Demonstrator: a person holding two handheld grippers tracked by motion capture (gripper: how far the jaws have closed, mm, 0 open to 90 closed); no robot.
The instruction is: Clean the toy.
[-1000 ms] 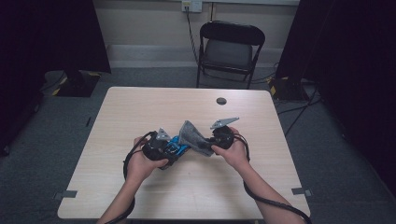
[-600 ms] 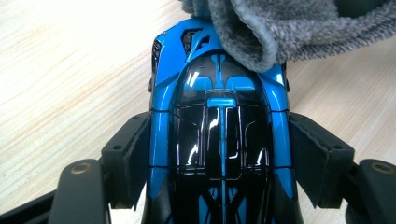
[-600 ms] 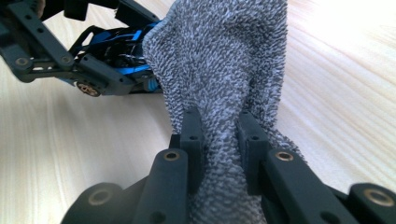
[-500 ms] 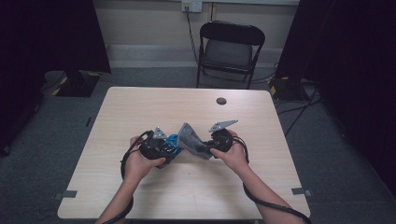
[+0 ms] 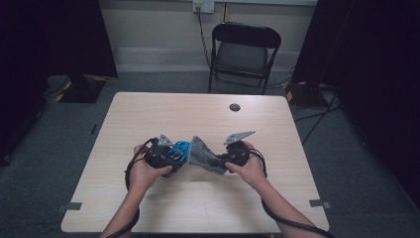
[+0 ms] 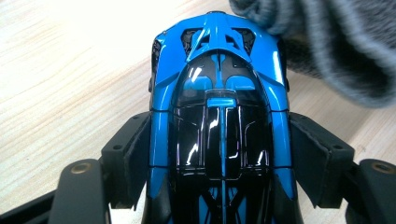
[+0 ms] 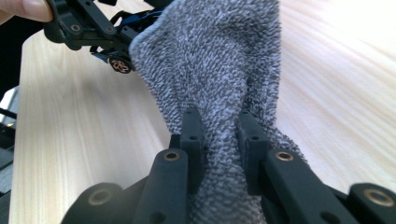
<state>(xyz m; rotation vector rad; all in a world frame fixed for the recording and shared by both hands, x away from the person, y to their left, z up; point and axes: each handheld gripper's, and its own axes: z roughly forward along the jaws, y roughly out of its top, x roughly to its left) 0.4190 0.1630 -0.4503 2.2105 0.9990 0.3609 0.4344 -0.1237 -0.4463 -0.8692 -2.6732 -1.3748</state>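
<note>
The left gripper (image 6: 219, 172) holds one blue toy car (image 6: 219, 107) by its sides, low over the worktop (image 5: 198, 198). The right gripper (image 7: 218, 135) has its fingers closed on one grey cloth (image 7: 219, 60), which touches the car's front end. The wiping seems in progress; how much remains cannot be told.

Looks like lab or test room, not home. Bare wooden table (image 5: 198, 119) in middle, small round hole (image 5: 235, 107) in top at 12 o'clock. One black folding chair (image 5: 245, 52) beyond, at 12 o'clock. Grey carpet floor (image 5: 59, 148). Black curtains (image 5: 54, 34) at 10 and 2 o'clock. Wall socket (image 5: 203, 6) with cable hanging. More cables (image 5: 317, 116) on floor at 2 o'clock. Tape marks (image 5: 69, 206) at table corners.
</note>
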